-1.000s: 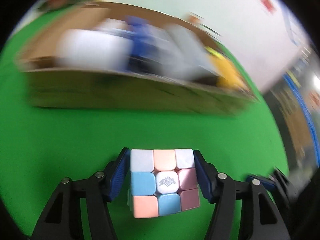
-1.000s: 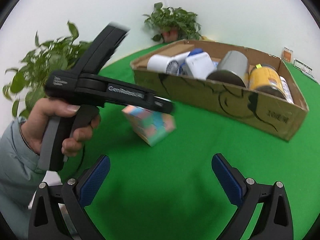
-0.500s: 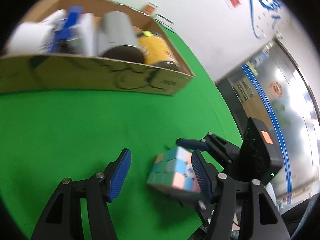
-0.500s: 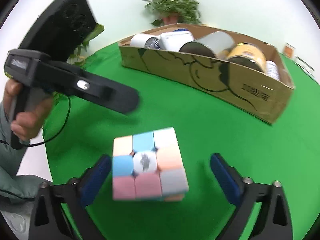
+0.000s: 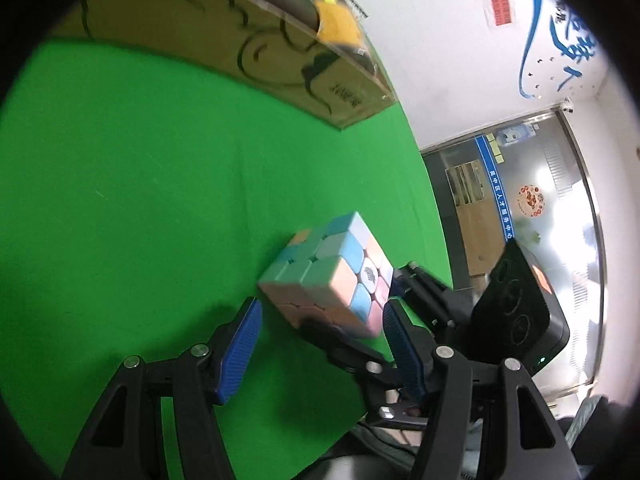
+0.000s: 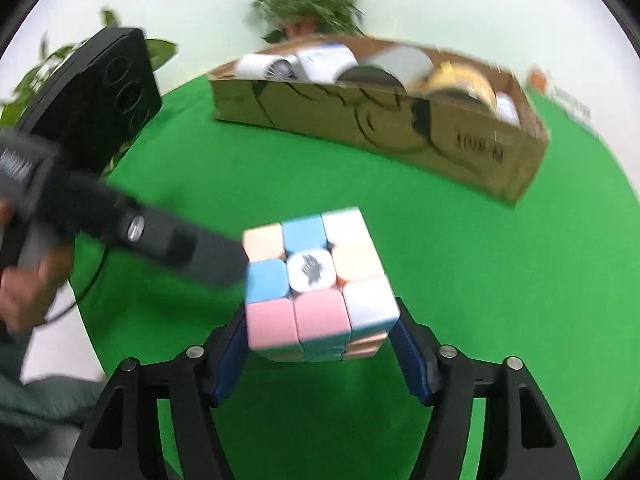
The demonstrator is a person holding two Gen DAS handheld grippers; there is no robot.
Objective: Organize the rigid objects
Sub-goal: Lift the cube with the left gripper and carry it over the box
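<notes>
Low centre in my right view, my right gripper [image 6: 322, 350] clamps the cube [image 6: 316, 284] by its sides, ready to carry. My left gripper [image 5: 320, 350] stands open, the cube just beyond it. Upper frame, the box [image 6: 400, 128] waits, well apart, on the green worktop [image 6: 500, 280].

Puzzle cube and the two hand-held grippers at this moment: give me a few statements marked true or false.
1. The right hand-held gripper has the puzzle cube between its blue pads. True.
2. The left hand-held gripper is clamped on the cube. False: its pads stand apart and the cube sits ahead of them.
3. The cube is already inside the cardboard box. False: it is in front of the box, over the green cloth.
4. The box already holds several containers. True.
5. The cube's centre tile facing the right wrist camera is plain pink. False: it is white with a dark logo.
</notes>
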